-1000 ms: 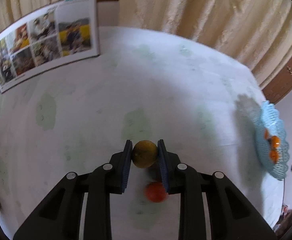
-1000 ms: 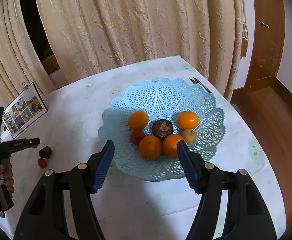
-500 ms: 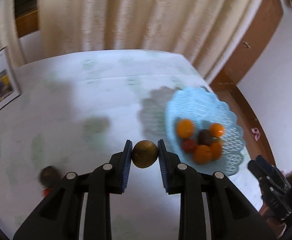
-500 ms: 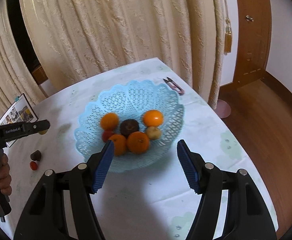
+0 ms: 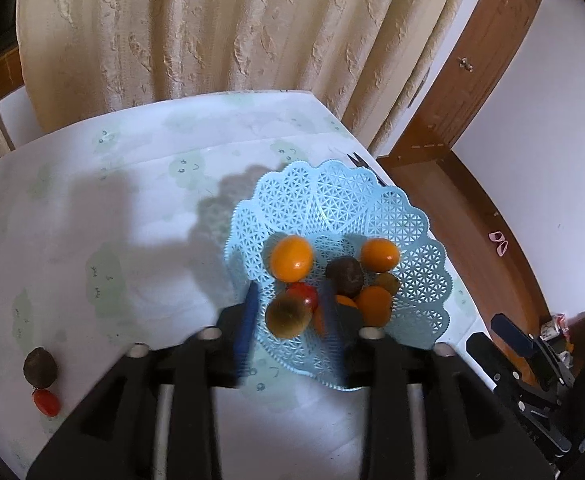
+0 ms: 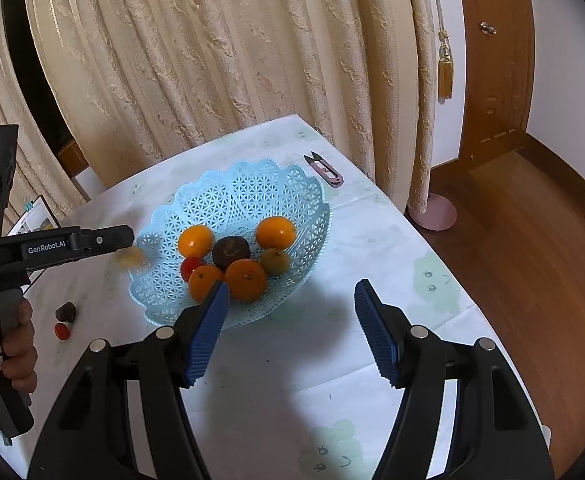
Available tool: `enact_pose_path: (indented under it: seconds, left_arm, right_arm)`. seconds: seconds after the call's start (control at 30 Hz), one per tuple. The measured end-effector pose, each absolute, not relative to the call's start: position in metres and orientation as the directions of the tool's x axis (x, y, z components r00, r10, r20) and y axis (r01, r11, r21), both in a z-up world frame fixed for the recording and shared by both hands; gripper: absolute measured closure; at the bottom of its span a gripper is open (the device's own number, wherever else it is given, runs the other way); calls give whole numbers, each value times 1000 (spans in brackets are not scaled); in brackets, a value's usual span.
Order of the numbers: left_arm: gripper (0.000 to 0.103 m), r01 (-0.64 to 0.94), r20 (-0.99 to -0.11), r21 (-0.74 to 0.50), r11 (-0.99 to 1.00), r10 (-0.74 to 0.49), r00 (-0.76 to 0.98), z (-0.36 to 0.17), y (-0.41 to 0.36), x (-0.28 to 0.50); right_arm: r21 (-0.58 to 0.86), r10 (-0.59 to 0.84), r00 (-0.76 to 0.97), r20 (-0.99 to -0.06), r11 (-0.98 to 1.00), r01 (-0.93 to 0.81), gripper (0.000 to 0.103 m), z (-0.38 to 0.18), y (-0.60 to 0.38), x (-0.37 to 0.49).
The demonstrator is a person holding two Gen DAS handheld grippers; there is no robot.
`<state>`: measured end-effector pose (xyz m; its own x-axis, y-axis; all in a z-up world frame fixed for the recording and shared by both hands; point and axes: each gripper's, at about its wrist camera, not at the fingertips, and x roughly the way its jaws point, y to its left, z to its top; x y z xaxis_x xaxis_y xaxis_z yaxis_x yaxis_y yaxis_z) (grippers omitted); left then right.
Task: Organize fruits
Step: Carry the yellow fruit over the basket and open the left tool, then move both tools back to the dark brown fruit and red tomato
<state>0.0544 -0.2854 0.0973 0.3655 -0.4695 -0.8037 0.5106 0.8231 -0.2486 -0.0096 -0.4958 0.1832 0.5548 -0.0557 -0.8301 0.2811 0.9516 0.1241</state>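
On the counter (image 5: 140,240), two fruits remain outside the basket (image 5: 424,240); left hand-held gripper (image 5: 288,316) released, yellowish fruit (image 5: 286,316) dropping in; right hand-held gripper (image 6: 288,328) spread, empty.

I see a pale blue basket (image 6: 248,196) with an open lattice pattern, holding bright orange fruits (image 6: 275,232), one red fruit (image 6: 189,268) and a dark brown one (image 6: 230,252). My gripper pads (image 6: 206,334) are ribbed blue on black arms. The tablecloth (image 6: 392,264) is white with faint green cloud faces, and the curtain (image 6: 232,52) is textured cream.
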Motion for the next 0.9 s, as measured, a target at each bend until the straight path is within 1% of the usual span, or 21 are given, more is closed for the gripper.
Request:
enact_pose_path:
  seconds: [0.03,0.07,0.1,0.23,0.27,0.3,0.37,0.4,0.47,0.57,0.67,0.8,0.9]
  left_arm:
    - [35,504,-801,-249,827,-468,373,98,-284,55]
    - [29,492,-792,-251,834,-469,391,100,-281,54]
    - [29,485,-787,-258,836,-473,397,102,-278,55]
    - [27,439,-790,-265,858,-455,412,104,-261,63]
    - [19,418,-797,-260,870,-438,417,104,-254,65]
    - [14,398,-800,-256,881,-424,424,105,-248,68]
    - [14,357,-796,-245,901,-397,457,108,-232,71]
    - [14,340,-796,-230,912,-377,474,110,-224,73]
    - [10,303,-796,-195,933,-331,506,114,-206,77]
    - [9,243,-790,-160,957,-272,550,120,-177,82]
    - [7,186,-784,-156,970,-236,574,124,-146,88]
    - [5,123,-782,-180,976,-218,584,127,-107,93]
    - [5,75,-806,-212,974,-218,550,122,-83,98]
  right_arm:
    - [125,-57,557,-828,951,284,35,183,-496,-10]
    - [123,-61,560,-827,950,286,29,184,-496,-10]
    - [122,-67,566,-821,949,289,25,185,-496,-10]
    - [133,-58,578,-814,950,283,24,186,-493,-6]
    - [135,-54,582,-811,952,276,22,186,-491,-4]
    - [136,-51,588,-807,953,269,18,187,-488,-3]
    - [131,-54,603,-796,957,258,13,190,-482,-1]
    - [125,-58,612,-789,960,252,8,191,-478,0]
    - [80,-104,636,-765,964,255,3,196,-466,2]
    - [37,-150,666,-731,965,258,3,202,-451,5]
    - [17,-172,668,-724,963,267,3,204,-438,13]
    - [-4,-121,646,-753,984,179,3,199,-414,25]
    - [-7,-64,618,-784,996,94,3,192,-390,33]
